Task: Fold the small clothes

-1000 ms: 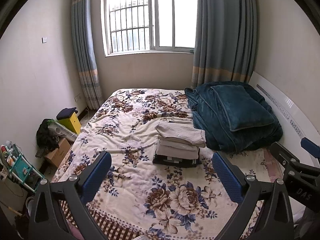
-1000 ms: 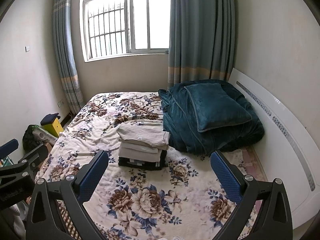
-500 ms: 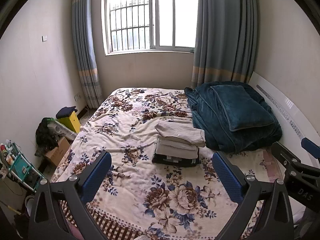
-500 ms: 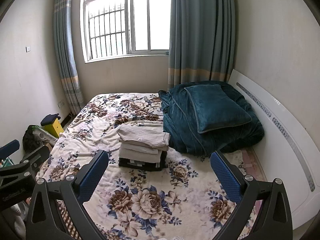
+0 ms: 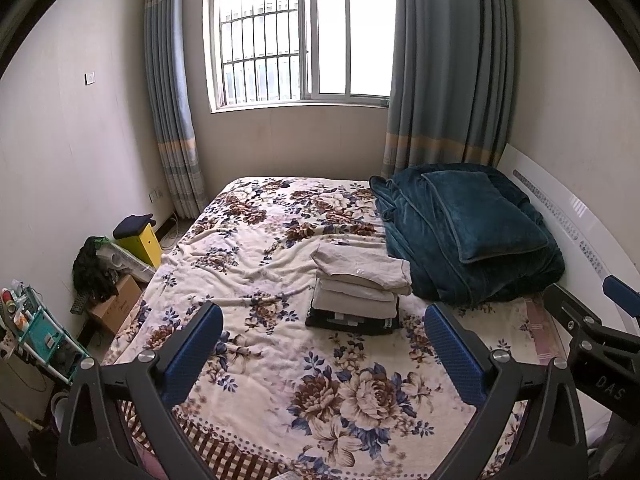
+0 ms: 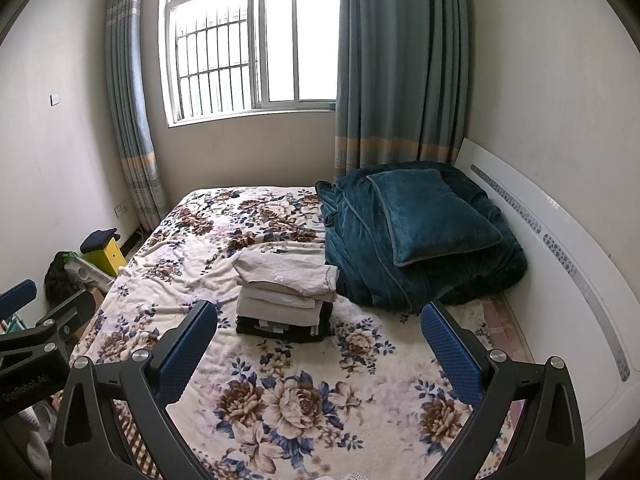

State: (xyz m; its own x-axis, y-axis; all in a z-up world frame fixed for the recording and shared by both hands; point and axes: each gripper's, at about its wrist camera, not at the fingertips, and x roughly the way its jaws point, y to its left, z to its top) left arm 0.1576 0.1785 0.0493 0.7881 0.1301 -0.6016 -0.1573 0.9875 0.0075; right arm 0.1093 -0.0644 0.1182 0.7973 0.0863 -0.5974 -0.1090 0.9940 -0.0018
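A stack of folded clothes [image 5: 356, 292] lies in the middle of the floral bed [image 5: 256, 264]: beige pieces on top of a black one. It also shows in the right wrist view [image 6: 286, 298]. My left gripper [image 5: 322, 354] is open and empty, held above the bed's near end, well short of the stack. My right gripper [image 6: 318, 350] is open and empty, also above the near end of the bed [image 6: 200, 264]. Each gripper shows at the edge of the other's view.
A teal blanket with a pillow [image 5: 472, 236] is piled at the right by the white headboard [image 5: 560, 216]. Left of the bed on the floor stand a yellow stool [image 5: 142, 236], a cardboard box [image 5: 116, 308] and a teal rack [image 5: 38, 332]. A window and curtains are behind.
Both views have shifted very slightly; the grippers stay open and the stack of clothes has not moved.
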